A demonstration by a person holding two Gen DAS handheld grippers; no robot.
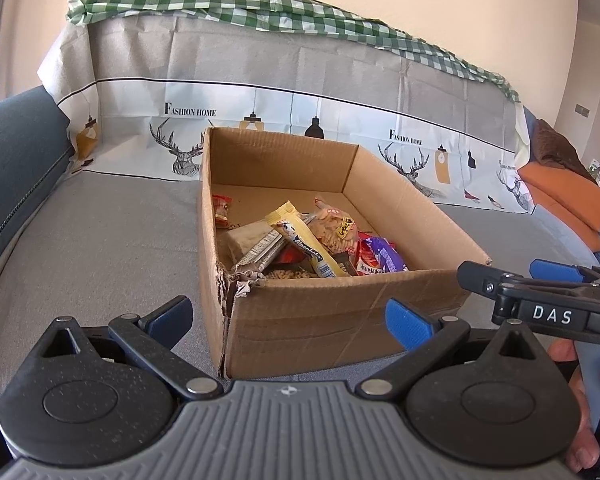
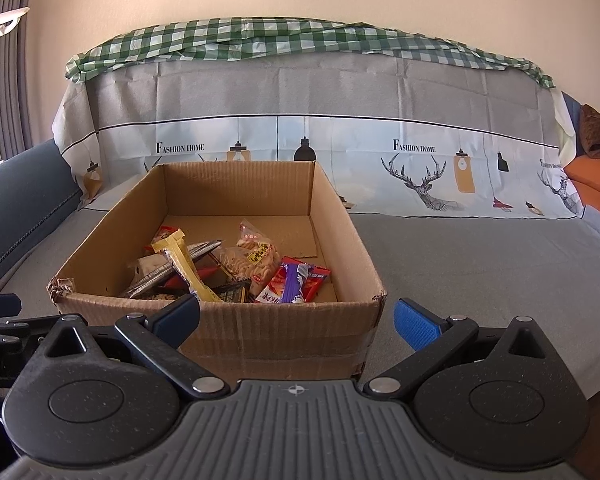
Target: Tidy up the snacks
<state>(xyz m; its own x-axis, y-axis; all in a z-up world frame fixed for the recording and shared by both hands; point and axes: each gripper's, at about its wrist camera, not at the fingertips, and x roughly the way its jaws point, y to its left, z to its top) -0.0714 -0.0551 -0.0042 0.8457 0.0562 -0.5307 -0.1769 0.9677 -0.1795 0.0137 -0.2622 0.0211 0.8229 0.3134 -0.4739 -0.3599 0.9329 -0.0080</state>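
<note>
A cardboard box (image 2: 220, 320) sits on the grey sofa seat (image 2: 460, 264), filling the middle of both views, its near left corner torn and ragged. All the snacks lie heaped in its near half: a long yellow wrapper (image 2: 186, 266) slants across the pile, a clear bag of pale biscuits (image 2: 256, 258) lies just right of it, and a purple packet (image 2: 294, 282) rests against red ones (image 2: 314, 286) at the right end. A silver-striped bar (image 1: 262, 250) lies under the yellow one.

The left gripper (image 1: 290, 320) hangs low in the frame before the box's near wall, its blue-padded fingers (image 1: 406, 322) spread wide with nothing between them. The right gripper (image 2: 298, 318) does the same in its own view, wide apart and empty, level with the box's front edge. In the left view's lower right it shows from the side, a hand (image 1: 588, 412) wrapped round its grip.

Behind, a printed cloth with stags (image 2: 420, 184) covers the sofa back, with a green checked cloth (image 2: 260, 40) along the top.
</note>
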